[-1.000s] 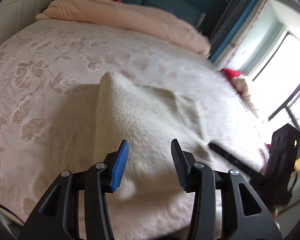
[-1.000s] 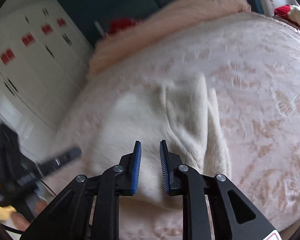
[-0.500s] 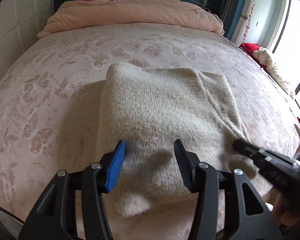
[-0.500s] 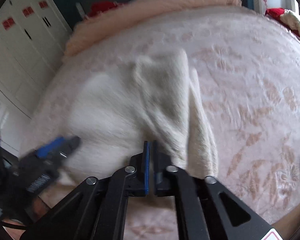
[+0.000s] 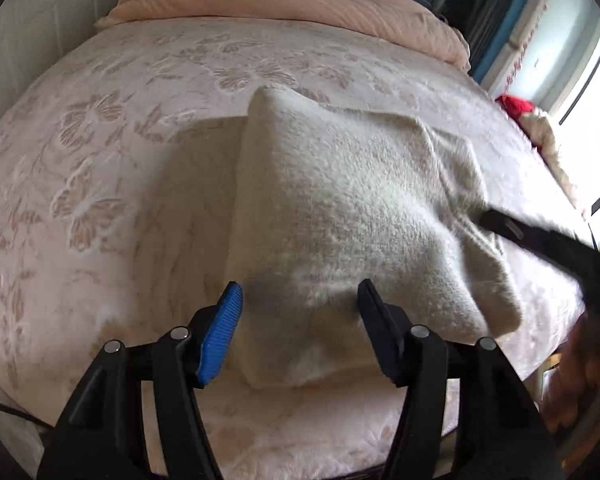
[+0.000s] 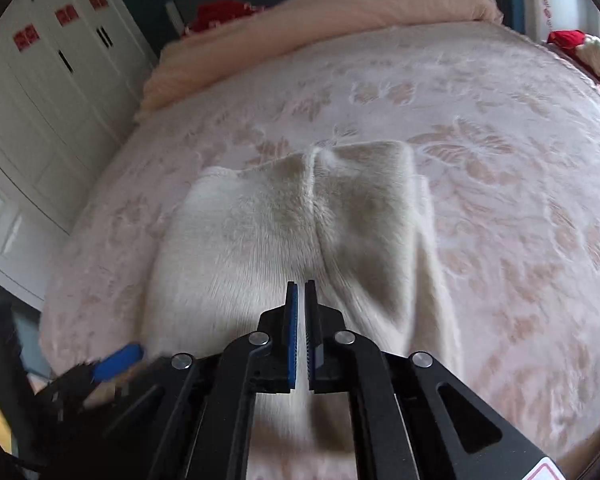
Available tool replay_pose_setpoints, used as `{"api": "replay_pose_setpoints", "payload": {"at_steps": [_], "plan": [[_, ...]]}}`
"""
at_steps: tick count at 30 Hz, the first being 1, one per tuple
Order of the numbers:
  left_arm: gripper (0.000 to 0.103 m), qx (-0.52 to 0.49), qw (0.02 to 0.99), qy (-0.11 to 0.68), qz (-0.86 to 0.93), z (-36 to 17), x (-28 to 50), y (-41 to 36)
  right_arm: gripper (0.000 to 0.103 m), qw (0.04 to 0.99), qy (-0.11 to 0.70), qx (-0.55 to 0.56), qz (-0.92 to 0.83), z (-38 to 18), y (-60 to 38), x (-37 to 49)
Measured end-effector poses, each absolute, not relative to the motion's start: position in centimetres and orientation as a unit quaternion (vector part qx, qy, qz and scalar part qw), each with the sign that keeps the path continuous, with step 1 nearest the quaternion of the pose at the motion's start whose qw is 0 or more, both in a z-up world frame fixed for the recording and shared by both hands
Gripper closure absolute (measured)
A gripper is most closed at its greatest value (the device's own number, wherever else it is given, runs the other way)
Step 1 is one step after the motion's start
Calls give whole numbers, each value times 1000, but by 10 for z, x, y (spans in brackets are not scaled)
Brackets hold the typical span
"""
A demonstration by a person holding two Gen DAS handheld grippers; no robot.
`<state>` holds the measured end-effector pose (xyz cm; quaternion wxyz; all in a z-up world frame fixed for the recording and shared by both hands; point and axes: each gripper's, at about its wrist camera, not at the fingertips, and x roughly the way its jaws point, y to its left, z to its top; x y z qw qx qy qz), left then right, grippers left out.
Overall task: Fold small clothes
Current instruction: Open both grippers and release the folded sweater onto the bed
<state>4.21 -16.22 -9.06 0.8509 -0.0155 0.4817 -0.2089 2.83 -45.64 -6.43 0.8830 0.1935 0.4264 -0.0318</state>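
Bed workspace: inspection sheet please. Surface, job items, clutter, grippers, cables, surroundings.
Surface: pink floral bedspread, peach duvet bunched at the far end.
Job's things: one cream knit garment, partly folded, near the front edge.
Clutter: red items behind the duvet; red and cream bundle by the window side.
Grippers: left gripper open above the garment's near edge; right gripper jaws nearly together, a raised pleat of knit leading to them; grip itself not visible.
Cables: dark cable at lower left of left wrist view.
Surroundings: white wardrobe, bright window.
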Motion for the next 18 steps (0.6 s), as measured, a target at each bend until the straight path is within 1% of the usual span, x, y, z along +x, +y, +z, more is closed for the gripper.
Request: {"api": "replay_pose_setpoints", "payload": {"at_steps": [2, 4, 5, 7, 8, 12, 13, 15, 16, 17, 18], "plan": [[45, -6, 855, 477, -203, -90, 36, -158, 91, 877, 429, 214, -43, -68, -458, -4], [45, 8, 854, 480, -200, -97, 30, -159, 95, 863, 448, 231, -40, -89, -458, -19], [45, 15, 853, 485, -195, -101, 29, -161, 103, 856, 466, 220, -49, -101, -458, -18], [44, 19, 846, 498, -189, -112, 29, -163, 103, 840, 500, 199, -66, -130, -461, -11], [44, 23, 845, 501, -183, -115, 27, -165, 103, 833, 504, 221, -62, -136, -464, -7], [45, 50, 852, 490, -175, -107, 17, -170, 103, 849, 478, 214, -60, -106, -457, -20], [45, 52, 853, 489, -175, -105, 16, -171, 101, 855, 469, 213, -60, -99, -455, -26], [45, 58, 855, 486, -171, -100, 14, -172, 93, 865, 453, 203, -70, -88, -454, -39], [45, 59, 856, 484, -171, -98, 12, -173, 92, 868, 449, 197, -77, -84, -454, -43], [45, 62, 857, 483, -171, -95, 11, -174, 89, 870, 445, 193, -84, -82, -456, -46], [45, 66, 857, 481, -170, -93, 9, -174, 80, 872, 440, 194, -89, -81, -461, -50]]}}
